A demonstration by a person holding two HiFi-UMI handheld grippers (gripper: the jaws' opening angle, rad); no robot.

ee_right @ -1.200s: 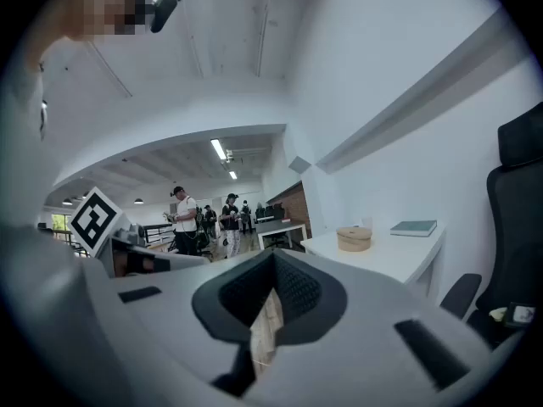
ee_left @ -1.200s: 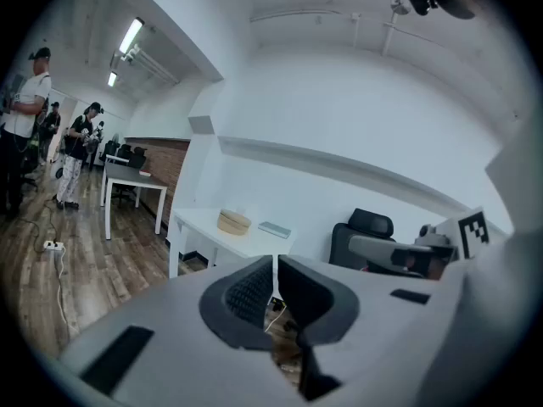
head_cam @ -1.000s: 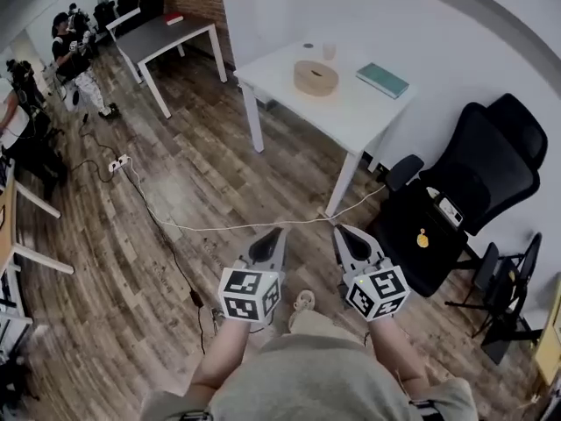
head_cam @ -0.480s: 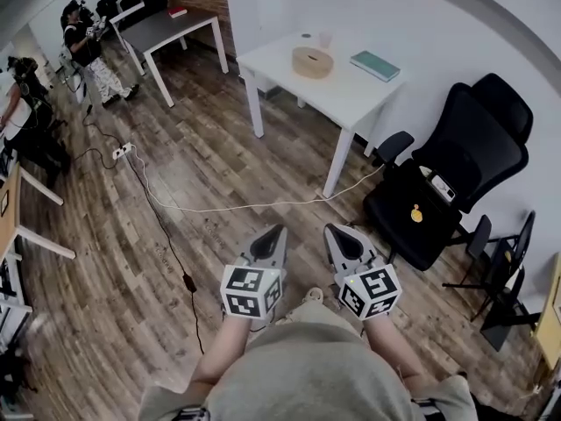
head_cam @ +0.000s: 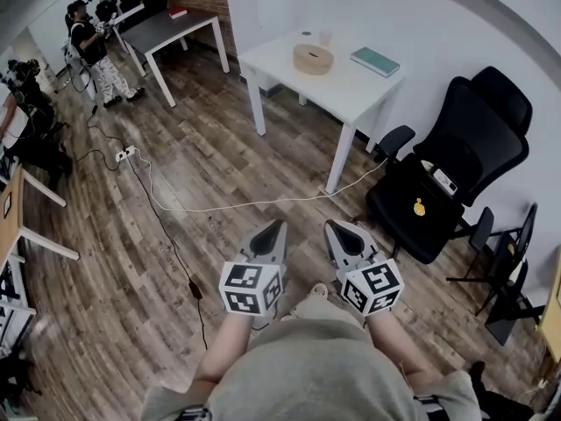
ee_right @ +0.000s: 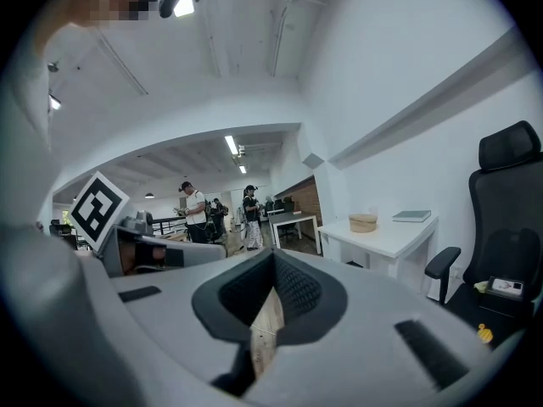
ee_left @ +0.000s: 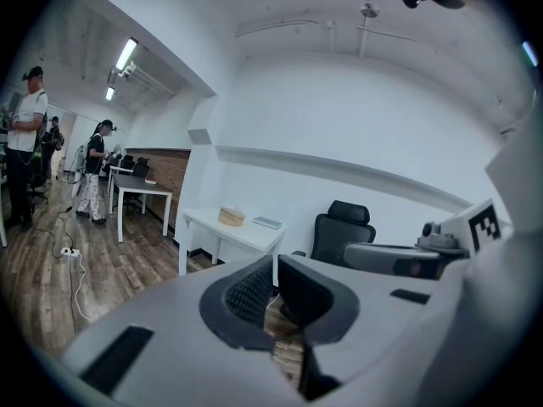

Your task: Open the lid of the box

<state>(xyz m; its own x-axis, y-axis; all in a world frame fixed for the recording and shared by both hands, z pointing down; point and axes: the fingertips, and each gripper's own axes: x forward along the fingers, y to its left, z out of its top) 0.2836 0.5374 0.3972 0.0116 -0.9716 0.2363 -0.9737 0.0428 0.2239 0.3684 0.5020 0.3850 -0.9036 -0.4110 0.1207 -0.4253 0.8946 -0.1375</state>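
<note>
Well short of box [head_cam: 313, 59], left gripper [head_cam: 277, 226], right gripper [head_cam: 333, 227] closed

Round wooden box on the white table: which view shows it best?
Head view: it looks down on the round wooden box, showing its top and its place on the white table. Both gripper views catch it only side-on, small and distant.

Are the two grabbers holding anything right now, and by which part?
Nothing is held. The left gripper and the right gripper are both shut and empty. The round box sits on the white table, far from both.
</note>
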